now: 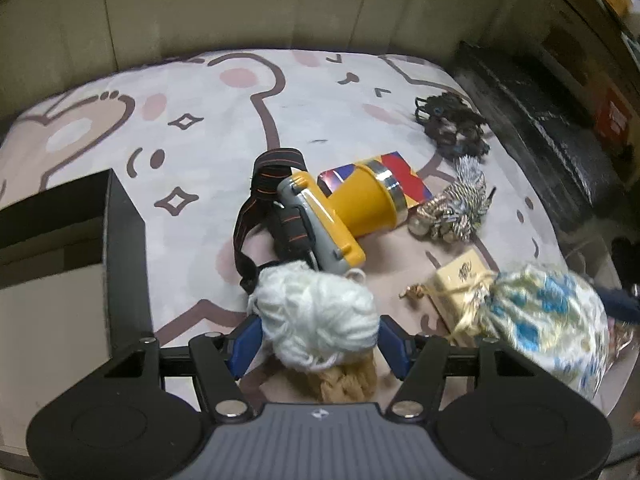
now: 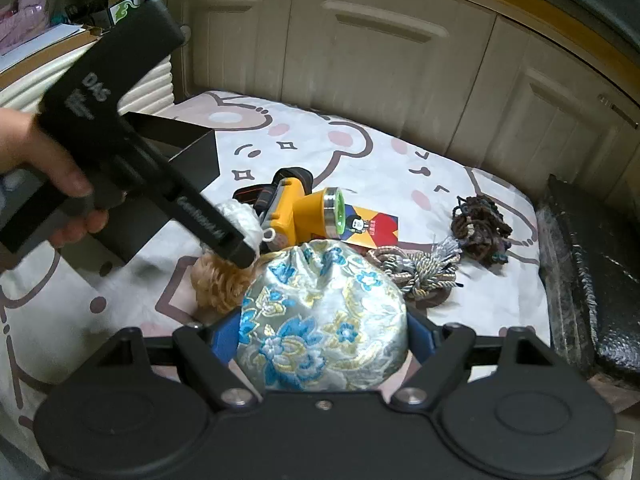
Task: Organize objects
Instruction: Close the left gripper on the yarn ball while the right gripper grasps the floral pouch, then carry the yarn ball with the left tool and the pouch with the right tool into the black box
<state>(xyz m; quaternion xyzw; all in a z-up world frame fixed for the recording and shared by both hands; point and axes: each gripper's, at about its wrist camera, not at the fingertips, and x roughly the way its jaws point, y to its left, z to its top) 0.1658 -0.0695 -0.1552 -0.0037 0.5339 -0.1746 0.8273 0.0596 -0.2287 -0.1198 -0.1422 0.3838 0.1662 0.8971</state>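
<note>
Left wrist view. Low in the middle, the left tongs, spread apart around a fluffy white ball of yarn. Blue pads close on both sides of it, with a thin gap on the right side. Round ball, so no long way to point. Under it, toward the bottom edge, a curly tan ball of yarn. Just above, in the middle of the frame, a yellow plastic headlamp lying on its side on the cartoon bear bedsheet, wide shiny end aimed to the upper right, black strap to the left. At the left edge, an open black box. At the lower right, blurry, a shiny white cloth pouch with blue flowers.

Right wrist view. Low in the middle, the right tongs, pinching the pouch from both sides. Tied neck of the pouch pointing up the frame, away from the camera, fat round end toward the bottom. From the upper left, a hand holding the left tongs slanted down toward the middle, tip right by the white ball of yarn.
</note>
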